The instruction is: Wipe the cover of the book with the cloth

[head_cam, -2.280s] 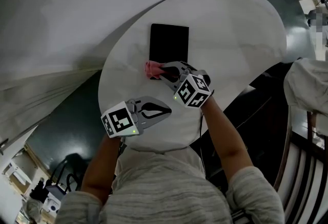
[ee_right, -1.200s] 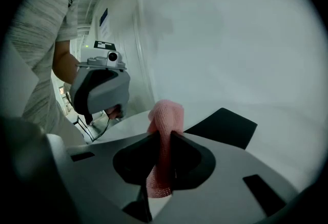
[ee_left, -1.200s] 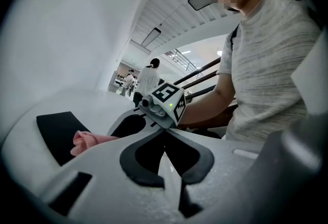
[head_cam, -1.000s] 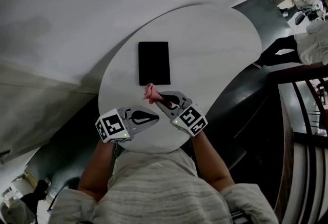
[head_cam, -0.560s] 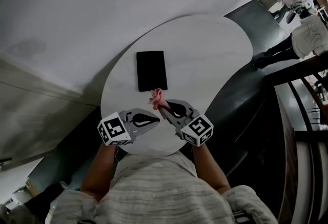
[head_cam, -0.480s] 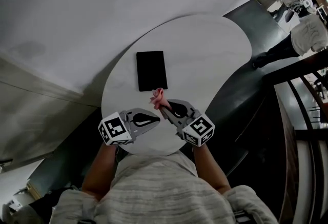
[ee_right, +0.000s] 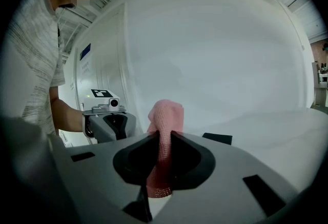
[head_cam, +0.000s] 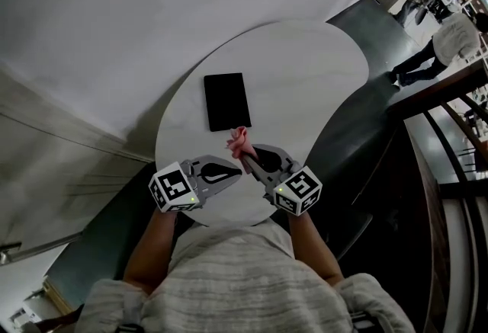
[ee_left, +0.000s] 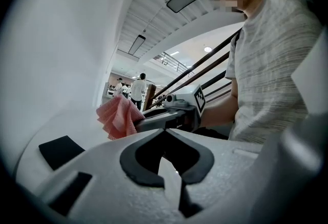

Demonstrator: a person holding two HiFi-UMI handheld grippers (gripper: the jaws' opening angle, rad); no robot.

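the right gripper (head_cam: 245, 158) is clenched on the pink cloth (head_cam: 239, 141), just short of the black book (head_cam: 226, 100) lying flat on the worktop (head_cam: 320, 72). the left gripper (head_cam: 235, 174) is closed, empty. best press the cloth down flat and sweep the whole cover, perhaps steadying the book. the cover looks too dark to show dirt.

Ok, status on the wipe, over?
Right claw shut on cloth, held up by book's near edge, not on cover. Left claw shut, empty, alongside. Nothing between cloth and book.
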